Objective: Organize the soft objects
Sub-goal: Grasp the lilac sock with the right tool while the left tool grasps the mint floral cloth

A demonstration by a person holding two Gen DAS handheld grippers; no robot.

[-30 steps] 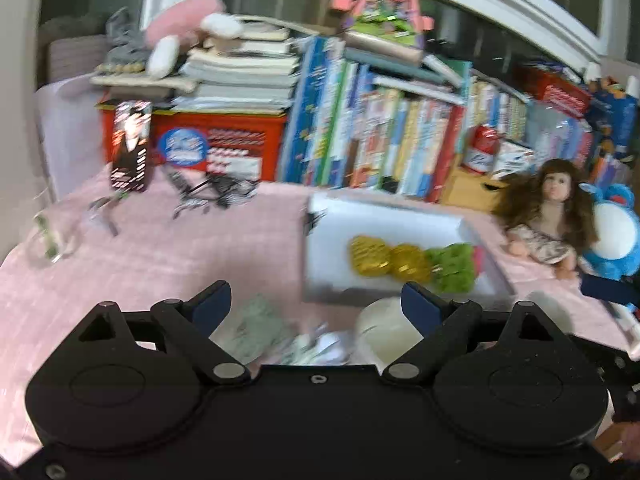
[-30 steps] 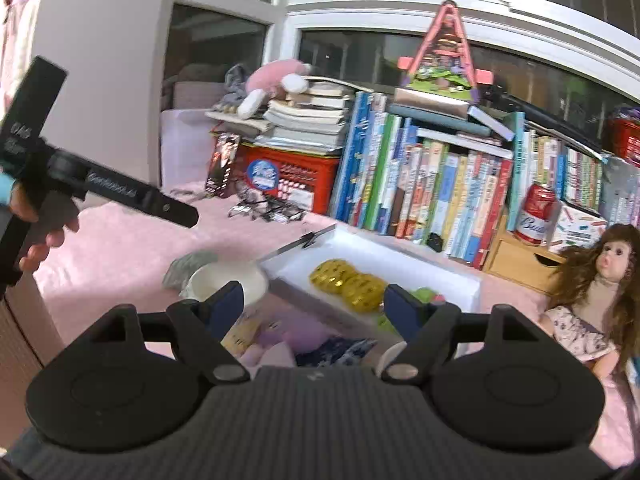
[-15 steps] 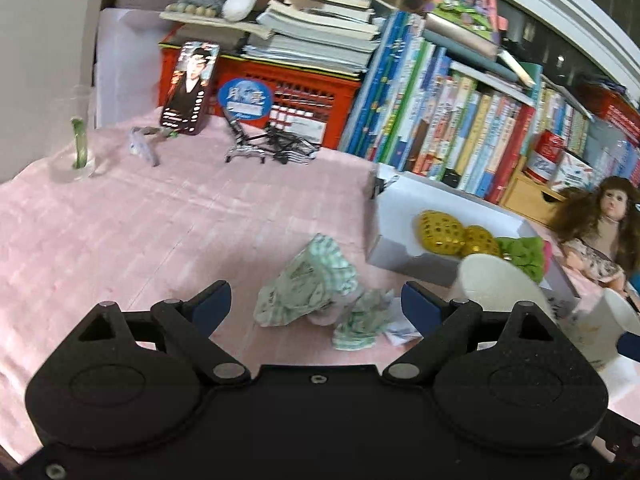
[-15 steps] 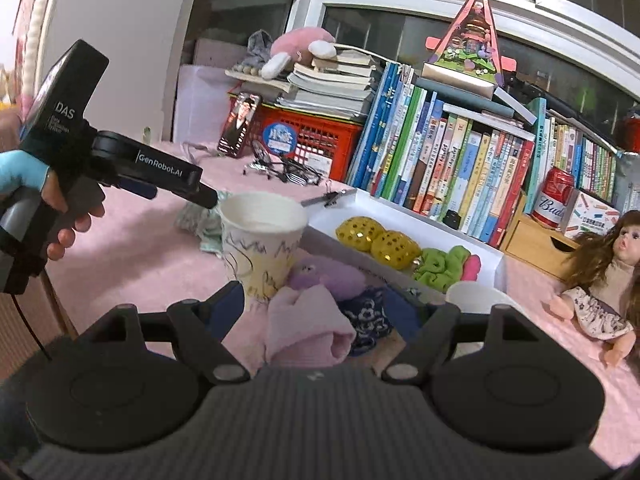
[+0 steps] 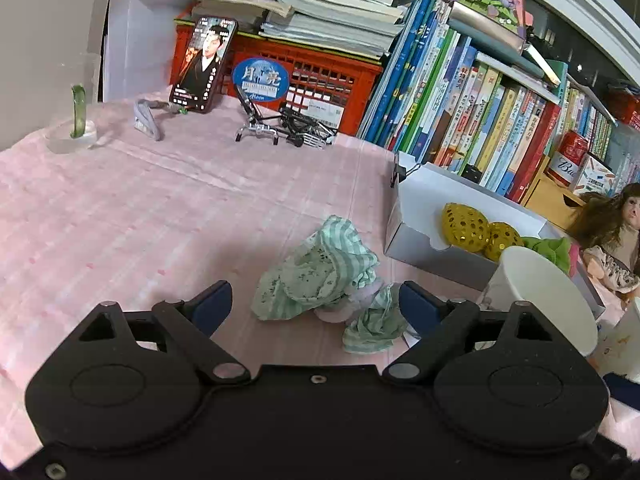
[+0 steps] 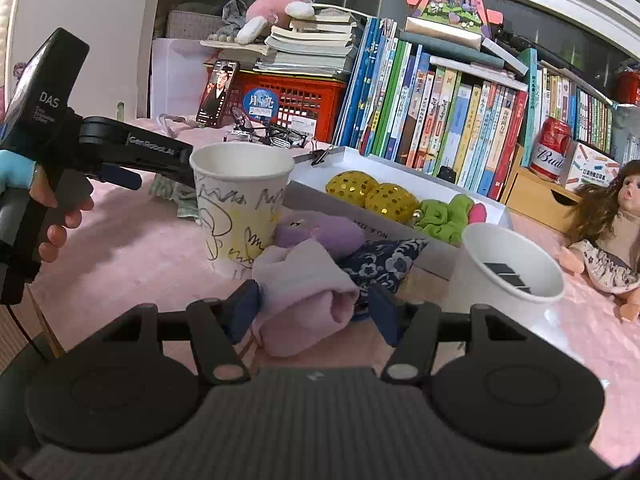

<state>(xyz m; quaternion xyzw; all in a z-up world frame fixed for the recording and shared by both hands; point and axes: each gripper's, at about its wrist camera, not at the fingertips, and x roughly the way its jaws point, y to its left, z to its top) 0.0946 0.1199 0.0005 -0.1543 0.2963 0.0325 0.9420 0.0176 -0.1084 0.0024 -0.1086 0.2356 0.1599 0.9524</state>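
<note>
Two yellow perforated balls (image 6: 372, 196) and a green plush (image 6: 444, 214) are lying in the white cardboard tray (image 6: 400, 160) toward the counter's back edge. A pink rolled sock (image 6: 304, 300) and a green striped cloth (image 5: 320, 276) are awaiting sorting. Since the earlier frame both grippers are sitting lower: the right gripper (image 6: 314, 312), jaws just closing, is bracketing the sock without clamping; the left gripper (image 5: 316, 306) is open around the cloth.

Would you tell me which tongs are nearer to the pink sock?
Right. The right tongs straddle the pink sock, jaws having just been closing. The left tongs sit beyond the scribbled paper cup, over the green striped cloth.
</note>
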